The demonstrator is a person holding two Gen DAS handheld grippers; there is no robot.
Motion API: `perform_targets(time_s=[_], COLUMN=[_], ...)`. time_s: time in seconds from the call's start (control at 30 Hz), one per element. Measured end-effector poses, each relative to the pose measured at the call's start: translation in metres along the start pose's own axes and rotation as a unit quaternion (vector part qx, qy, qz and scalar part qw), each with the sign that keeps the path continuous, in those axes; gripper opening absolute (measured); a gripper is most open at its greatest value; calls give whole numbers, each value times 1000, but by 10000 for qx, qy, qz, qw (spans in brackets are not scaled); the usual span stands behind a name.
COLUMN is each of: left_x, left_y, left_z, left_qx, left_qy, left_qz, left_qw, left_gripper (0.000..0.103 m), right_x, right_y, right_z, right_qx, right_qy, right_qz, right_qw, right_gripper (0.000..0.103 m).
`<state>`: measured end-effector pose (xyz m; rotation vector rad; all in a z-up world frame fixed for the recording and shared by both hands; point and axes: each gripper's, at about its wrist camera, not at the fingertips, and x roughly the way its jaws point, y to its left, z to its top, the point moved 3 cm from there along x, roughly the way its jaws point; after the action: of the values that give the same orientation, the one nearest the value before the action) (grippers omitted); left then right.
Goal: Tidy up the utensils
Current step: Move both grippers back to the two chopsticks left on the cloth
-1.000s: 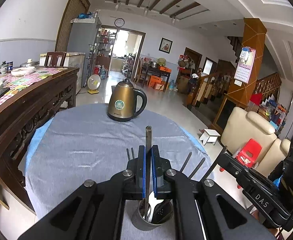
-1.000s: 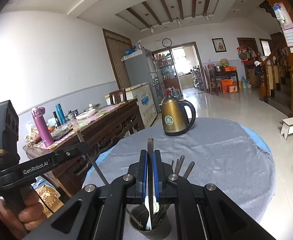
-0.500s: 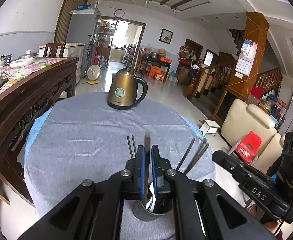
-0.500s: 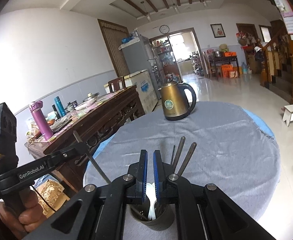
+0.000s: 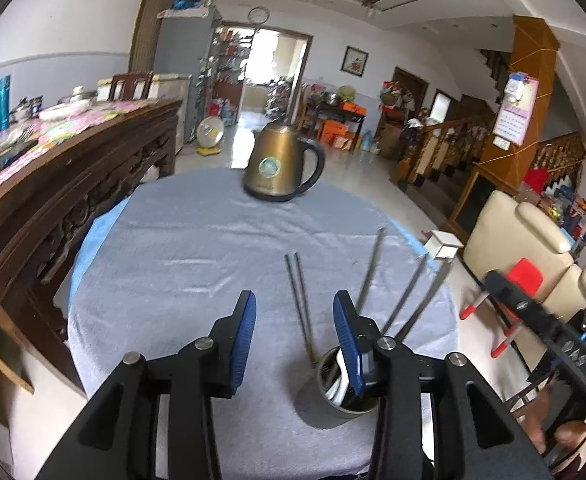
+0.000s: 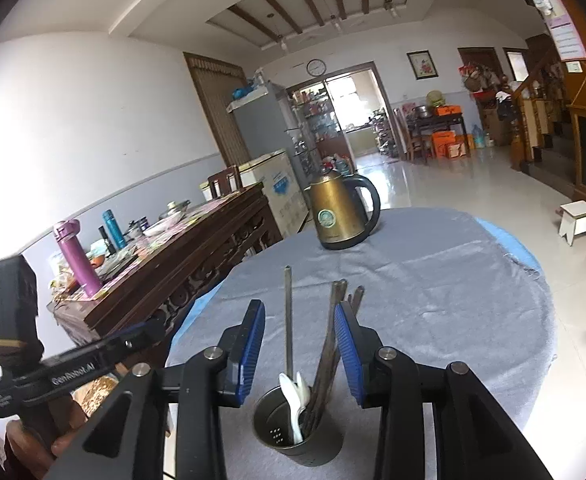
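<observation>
A grey metal utensil holder [image 5: 335, 400] [image 6: 293, 432] stands on the grey-clothed round table [image 5: 197, 264], close below both grippers. It holds several metal handles [image 5: 369, 270], a pair of chopsticks [image 5: 299, 300] and a white spoon [image 6: 293, 394]. My left gripper [image 5: 295, 320] hangs just above the holder, its jaws opening; the chopsticks show between the blue pads untouched. My right gripper [image 6: 299, 340] is over the holder too, jaws opening. A thin metal handle [image 6: 288, 320] stands free between its pads. Each gripper also shows at the edge of the other view.
A gold electric kettle [image 5: 281, 168] [image 6: 341, 216] stands at the far side of the table. A carved wooden sideboard [image 5: 73, 168] with bottles and dishes runs along the left. A cream armchair [image 5: 533, 248] and a red stool are right of the table.
Both grippers were shut on upright utensil handles and have opened. The released handles now stand in the holder. The left gripper has sunk a little toward the table.
</observation>
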<state>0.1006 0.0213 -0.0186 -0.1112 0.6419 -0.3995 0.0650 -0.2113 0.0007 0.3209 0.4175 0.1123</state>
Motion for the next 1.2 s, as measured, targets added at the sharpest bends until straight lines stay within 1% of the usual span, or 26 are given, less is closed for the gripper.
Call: perform_targets(time_s=[0.27, 0.33, 0.4, 0.5, 0.7, 0.83, 0.87, 1.07, 1.2], left_x=[15, 17, 17, 17, 17, 24, 27, 44, 53], left_y=[18, 20, 22, 22, 24, 29, 32, 49, 59], left_z=[-12, -14, -15, -14, -14, -13, -14, -19, -24], left_qx=[-85, -102, -95, 29, 206, 231, 199, 37, -41], left_qy=[243, 266, 262, 189, 101, 145, 196, 442, 556], left_qz=[364, 439, 566, 836, 1197, 1322, 1336, 1466, 1559], left_qw=[9990, 9986, 9980, 9963, 9925, 9908, 9906, 9882, 9862], left_gripper=[41, 43, 52, 53, 56, 58, 59, 59, 59], right_x=[6, 6, 5, 4, 4, 5, 6, 15, 24], right_y=[-18, -20, -22, -27, -41, -53, -56, -70, -78], right_z=[-3, -4, -5, -6, -8, -9, -10, -14, -18], right_qx=[283, 305, 307, 348, 467, 614, 642, 764, 903], right_qy=[79, 95, 90, 96, 118, 171, 181, 295, 405], right_qz=[-116, -132, -167, -203, -354, -433, -452, -562, -544], right_qw=[9995, 9994, 9994, 9991, 9982, 9970, 9968, 9951, 9936], right_gripper=[39, 39, 39, 39, 39, 39, 39, 39, 39])
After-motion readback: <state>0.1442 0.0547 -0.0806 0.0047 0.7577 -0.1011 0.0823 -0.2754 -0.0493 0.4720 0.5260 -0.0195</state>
